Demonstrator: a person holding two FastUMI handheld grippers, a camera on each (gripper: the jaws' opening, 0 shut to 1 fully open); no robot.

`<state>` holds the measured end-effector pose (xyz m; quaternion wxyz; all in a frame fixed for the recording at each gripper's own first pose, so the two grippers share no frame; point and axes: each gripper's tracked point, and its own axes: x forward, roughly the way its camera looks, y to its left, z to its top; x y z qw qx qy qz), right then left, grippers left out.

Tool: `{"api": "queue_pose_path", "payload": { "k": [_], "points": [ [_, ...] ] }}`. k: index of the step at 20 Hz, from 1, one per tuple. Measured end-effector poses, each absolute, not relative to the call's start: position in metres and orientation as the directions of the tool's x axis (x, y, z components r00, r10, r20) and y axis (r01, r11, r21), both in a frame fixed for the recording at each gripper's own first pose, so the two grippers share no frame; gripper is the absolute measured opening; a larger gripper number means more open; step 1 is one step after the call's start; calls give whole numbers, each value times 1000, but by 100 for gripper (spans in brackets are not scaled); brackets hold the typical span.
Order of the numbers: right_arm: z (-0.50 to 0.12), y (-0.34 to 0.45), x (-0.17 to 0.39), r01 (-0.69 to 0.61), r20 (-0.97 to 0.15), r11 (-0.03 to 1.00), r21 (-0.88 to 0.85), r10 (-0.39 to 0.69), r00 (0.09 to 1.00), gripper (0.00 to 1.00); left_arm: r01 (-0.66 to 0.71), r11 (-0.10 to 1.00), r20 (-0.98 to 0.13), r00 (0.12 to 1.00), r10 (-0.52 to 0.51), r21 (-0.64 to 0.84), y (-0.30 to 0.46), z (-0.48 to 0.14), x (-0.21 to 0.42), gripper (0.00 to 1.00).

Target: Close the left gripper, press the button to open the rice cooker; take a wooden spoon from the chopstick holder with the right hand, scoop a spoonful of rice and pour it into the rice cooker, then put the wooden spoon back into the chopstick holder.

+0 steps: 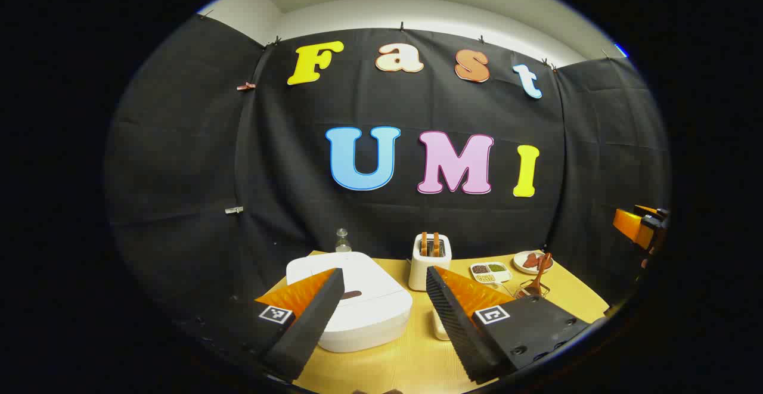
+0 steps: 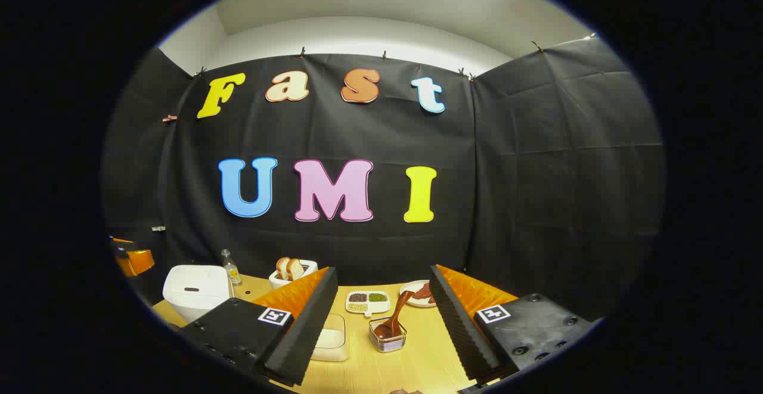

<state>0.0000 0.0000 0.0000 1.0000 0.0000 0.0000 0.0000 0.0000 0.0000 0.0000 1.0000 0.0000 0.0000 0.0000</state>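
The white rice cooker stands on the wooden table with its lid down, a dark button on top. My left gripper hovers open above and just in front of it, nothing between its fingers. In the right gripper view the cooker sits at the far left. A wooden spoon leans in the wire chopstick holder straight ahead of my open, unloaded right gripper. A white box of rice lies left of the holder, partly hidden by my finger.
A white toaster with bread slices stands behind the cooker, beside a small glass bottle. A divided dish of grains and a small plate sit at the back. The table's bare wood runs to the front edge.
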Motion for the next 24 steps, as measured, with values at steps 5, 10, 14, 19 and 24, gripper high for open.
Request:
{"api": "queue_pose_path", "payload": {
  "k": [5, 10, 14, 19, 24],
  "points": [
    [-3, -5, 1, -10, -6, 1000, -7, 10, 1000, 97, -2, 1000, -11, 1000, 2, -3, -3, -9, -6, 95],
    [-5, -30, 5, 15, -10, 1000, -6, -15, 1000, 98, -8, 1000, -8, 1000, 8, -19, -8, -9, -10, 95],
    [-10, -52, 11, 33, -14, 999, -31, -34, 999, 98, -16, 1000, -12, 1000, 15, -19, -14, -9, -8, 96],
    [-15, -64, 18, 37, -22, 999, -13, -37, 999, 98, -49, 999, -20, 999, 48, -18, -9, -9, 0, 96],
    [-24, -60, 33, -1, -43, 1000, -11, 1, 999, 98, -105, 994, -34, 994, 105, 2, 3, -6, 18, 96]
  ]
}}
